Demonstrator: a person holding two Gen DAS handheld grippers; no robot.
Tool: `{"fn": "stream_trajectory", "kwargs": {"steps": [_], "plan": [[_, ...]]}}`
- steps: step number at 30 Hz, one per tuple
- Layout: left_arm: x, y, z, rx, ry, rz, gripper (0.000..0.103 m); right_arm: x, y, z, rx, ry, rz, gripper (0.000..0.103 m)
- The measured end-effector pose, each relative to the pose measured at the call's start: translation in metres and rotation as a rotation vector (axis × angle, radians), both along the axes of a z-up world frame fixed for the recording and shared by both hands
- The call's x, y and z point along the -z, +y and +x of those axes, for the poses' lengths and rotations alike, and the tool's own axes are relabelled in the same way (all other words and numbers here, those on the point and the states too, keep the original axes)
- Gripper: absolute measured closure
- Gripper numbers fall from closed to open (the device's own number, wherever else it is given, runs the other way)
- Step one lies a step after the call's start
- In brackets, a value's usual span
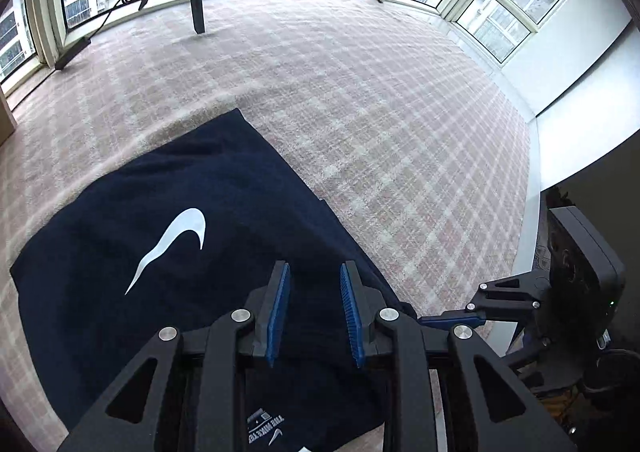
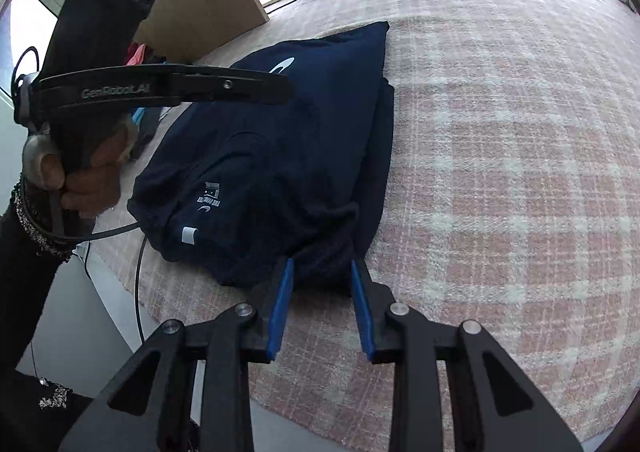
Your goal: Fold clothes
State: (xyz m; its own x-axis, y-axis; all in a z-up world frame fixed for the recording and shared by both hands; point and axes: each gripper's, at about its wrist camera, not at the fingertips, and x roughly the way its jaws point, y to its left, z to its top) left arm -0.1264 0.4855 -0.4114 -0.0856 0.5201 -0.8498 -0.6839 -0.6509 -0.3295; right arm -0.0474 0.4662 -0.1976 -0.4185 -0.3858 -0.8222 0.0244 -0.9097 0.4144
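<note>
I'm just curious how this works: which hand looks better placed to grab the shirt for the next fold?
Probably the right tool: its open fingers already straddle the bunched near edge of the navy cotton T-shirt. The left tool hangs open above the shirt's flat middle.

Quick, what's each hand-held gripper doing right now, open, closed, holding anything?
Left hand-held gripper: open, above the navy shirt, holding nothing.
Right hand-held gripper: open at the navy shirt's near edge, gripping nothing.
</note>
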Motion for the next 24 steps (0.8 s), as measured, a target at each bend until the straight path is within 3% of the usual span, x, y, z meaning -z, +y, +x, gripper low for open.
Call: {"fn": "stream_trajectory", "kwargs": {"steps": [1, 8, 9, 12, 16, 19, 21, 24], "plan": [[0.003, 0.002, -0.004, 0.001, -0.008, -0.007, 0.079, 0.002, 0.0, -0.001, -0.001, -0.009, 0.0, 0.092], [0.027, 0.018, -0.033, 0.008, -0.064, -0.056, 0.078, -0.016, 0.005, 0.019, -0.075, -0.02, -0.059, 0.096], [0.026, 0.018, -0.035, 0.004, -0.062, -0.057, 0.078, -0.016, 0.006, 0.023, -0.079, -0.03, -0.042, 0.103], [0.015, 0.008, -0.032, -0.018, -0.043, -0.04, 0.078, -0.009, 0.025, 0.018, -0.013, -0.1, -0.07, 0.099], [-0.023, -0.027, 0.005, -0.013, -0.016, 0.033, 0.074, -0.01, 0.031, -0.007, 0.005, -0.094, -0.109, 0.096], [-0.043, -0.049, 0.048, -0.004, -0.07, 0.077, 0.071, -0.011, 0.035, -0.025, 0.015, -0.086, -0.138, 0.083], [-0.048, -0.05, 0.077, 0.016, -0.098, 0.088, 0.071, -0.012, 0.037, -0.038, 0.022, -0.081, -0.157, 0.082], [-0.058, -0.034, 0.113, 0.038, -0.009, 0.048, 0.071, -0.013, 0.041, -0.056, 0.033, -0.073, -0.186, 0.082]]}}
